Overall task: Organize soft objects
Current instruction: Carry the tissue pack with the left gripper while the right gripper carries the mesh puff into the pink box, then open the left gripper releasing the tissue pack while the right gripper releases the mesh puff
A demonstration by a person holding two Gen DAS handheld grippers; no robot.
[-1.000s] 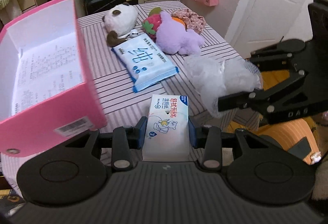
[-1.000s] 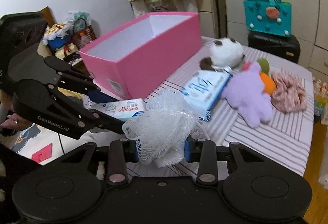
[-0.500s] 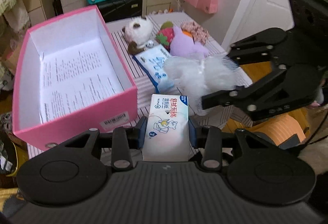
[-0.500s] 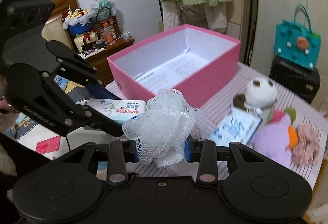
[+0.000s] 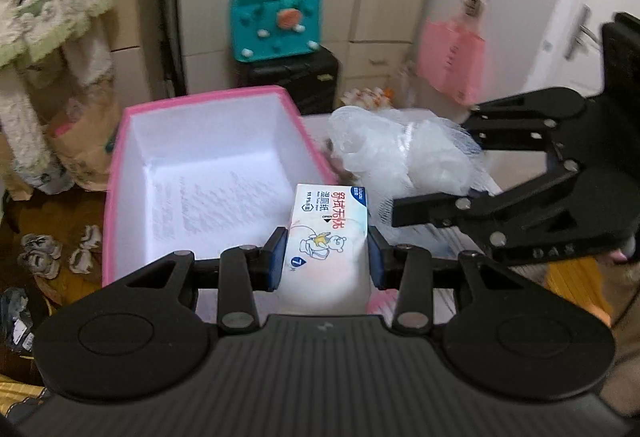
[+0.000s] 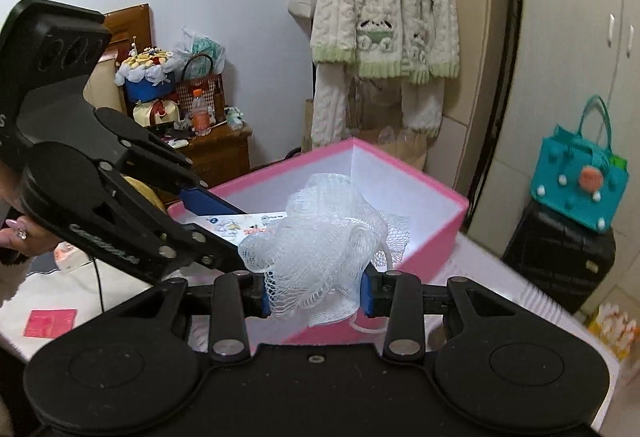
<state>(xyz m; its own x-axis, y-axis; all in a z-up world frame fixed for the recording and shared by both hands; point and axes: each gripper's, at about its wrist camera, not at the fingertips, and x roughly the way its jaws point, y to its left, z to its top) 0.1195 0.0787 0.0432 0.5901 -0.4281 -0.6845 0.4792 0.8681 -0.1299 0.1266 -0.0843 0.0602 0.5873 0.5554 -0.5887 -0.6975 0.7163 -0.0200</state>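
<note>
Both my grippers loaded, held at the open pink cardboard box (image 5: 120,173)

The box's white inside holds only a printed paper sheet (image 5: 224,201) lying flat on its floor. It stands on a table with a pink-striped cloth (image 6: 532,301), in a room with a teal tote bag (image 5: 276,25) on a black suitcase (image 6: 560,257), a pink bag (image 5: 450,61) hanging by a white door and cream knitwear (image 6: 384,13) on hangers. My left gripper (image 5: 326,257) pinches a white wet-wipe pack with red print and a bear drawing (image 5: 328,233), its long axis pointing straight ahead over the box's near right corner. My right gripper (image 6: 316,293) is clamped on a white mesh bath pouf (image 6: 320,237), bunched upward in front of the box's near wall
</note>
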